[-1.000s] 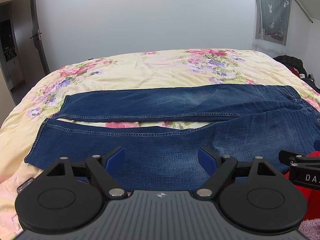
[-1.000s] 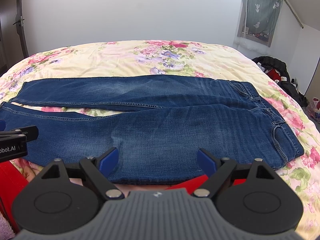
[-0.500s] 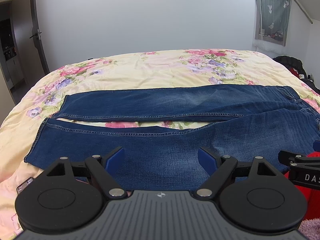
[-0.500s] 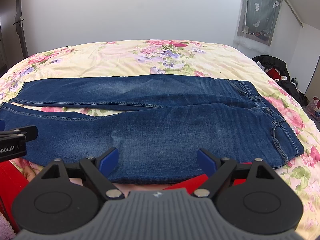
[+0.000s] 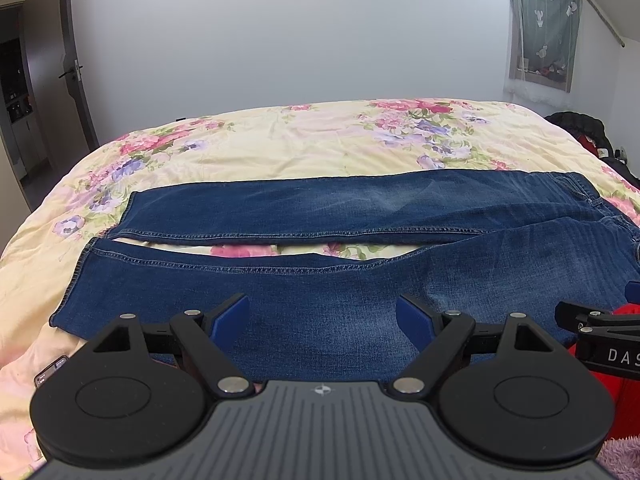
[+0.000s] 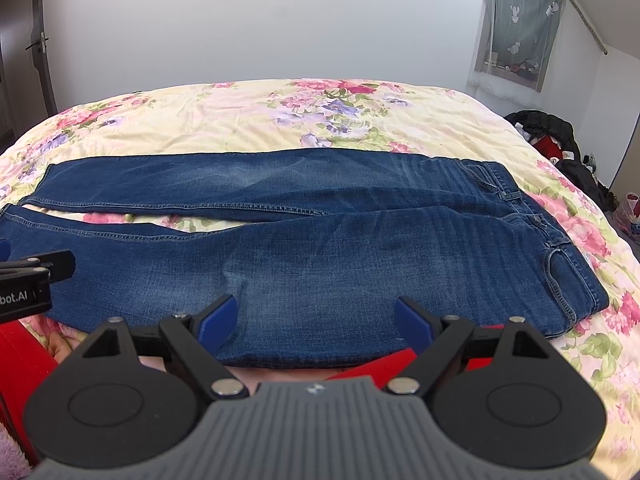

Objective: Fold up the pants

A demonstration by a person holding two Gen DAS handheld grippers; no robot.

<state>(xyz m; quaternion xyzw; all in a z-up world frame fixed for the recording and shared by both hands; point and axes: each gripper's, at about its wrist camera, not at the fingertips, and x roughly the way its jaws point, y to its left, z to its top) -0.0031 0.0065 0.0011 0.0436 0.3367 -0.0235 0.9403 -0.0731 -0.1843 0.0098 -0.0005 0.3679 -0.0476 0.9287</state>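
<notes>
Jeans (image 6: 320,248) lie flat on floral bedspread (image 6: 248,120), long axis 9-to-3 o'clock: waistband at 3, hems at 9, legs slightly parted. Left gripper (image 5: 322,316) and right gripper (image 6: 316,316) hover at near edge, jaws apart, holding nothing. Right view alone shows whole waistband; left view alone shows both hems. Legible: "DAS", "bot.AI".

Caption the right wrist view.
Open right gripper poised over unfolded jeans spread flat on floral bedspread.
</notes>
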